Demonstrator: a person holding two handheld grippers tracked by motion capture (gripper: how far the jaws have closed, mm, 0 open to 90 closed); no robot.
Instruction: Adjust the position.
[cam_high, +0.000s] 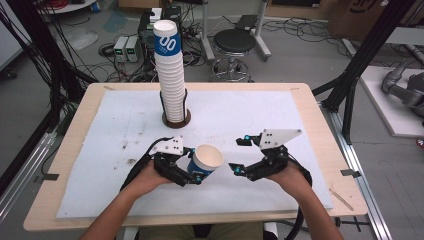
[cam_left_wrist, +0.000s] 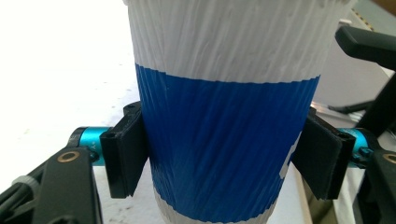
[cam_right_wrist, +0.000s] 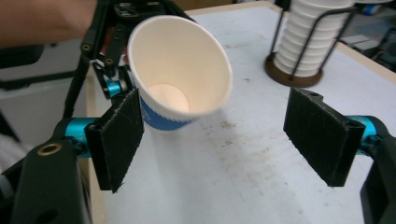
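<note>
A white paper cup (cam_high: 207, 159) with a blue band is tilted, its open mouth turned toward the right. My left gripper (cam_high: 192, 170) is shut on it, low over the near middle of the white mat (cam_high: 260, 112). In the left gripper view the two pads press on the blue band of the cup (cam_left_wrist: 224, 140) from both sides. My right gripper (cam_high: 239, 155) stands open just right of the cup's rim, nothing between its pads (cam_right_wrist: 322, 133). In the right gripper view the cup (cam_right_wrist: 180, 84) faces me, its empty inside showing, ahead and left of the jaws.
A tall stack of the same cups (cam_high: 170, 75) stands in a dark wire holder (cam_high: 176, 120) at the mat's far middle. The mat covers a wooden table (cam_high: 320, 125). Beyond are a stool (cam_high: 234, 42), cables and frame posts.
</note>
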